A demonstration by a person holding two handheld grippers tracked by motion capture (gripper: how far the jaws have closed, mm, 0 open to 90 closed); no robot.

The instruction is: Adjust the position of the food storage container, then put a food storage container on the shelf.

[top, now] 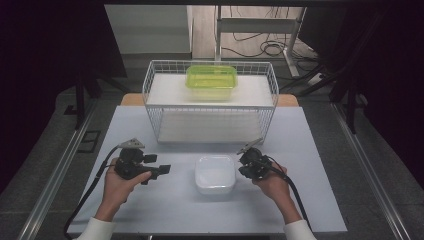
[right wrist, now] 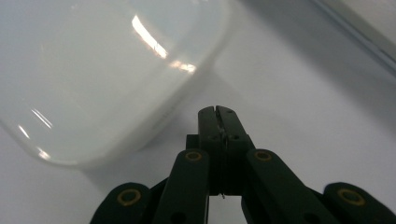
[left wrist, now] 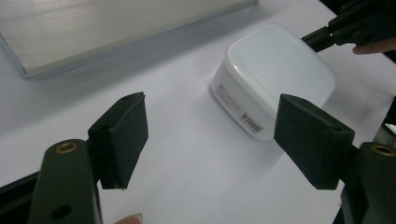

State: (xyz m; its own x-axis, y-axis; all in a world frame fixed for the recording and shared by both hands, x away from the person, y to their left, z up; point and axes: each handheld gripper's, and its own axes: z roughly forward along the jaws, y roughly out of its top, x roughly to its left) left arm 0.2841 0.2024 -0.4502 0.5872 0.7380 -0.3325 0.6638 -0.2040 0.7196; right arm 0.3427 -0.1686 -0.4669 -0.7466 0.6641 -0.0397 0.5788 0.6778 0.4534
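Low in the high view, the left gripper (top: 162, 170) sits at lower left with its jaws spread apart and nothing between them, while the right gripper (top: 243, 169) at lower right has its jaws pressed together on nothing. Between them, at lower centre, the white lidded container (top: 215, 174) rests on the table (top: 310, 165). Farther up, a wire basket (top: 155, 107) holds a green container (top: 211, 80).

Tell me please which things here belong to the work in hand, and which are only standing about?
In the work:
white container, between both grippers
left gripper, open, aimed at it
right gripper, shut, beside it

Standing about:
wire basket
green container, on the basket's upper shelf
cables on the floor
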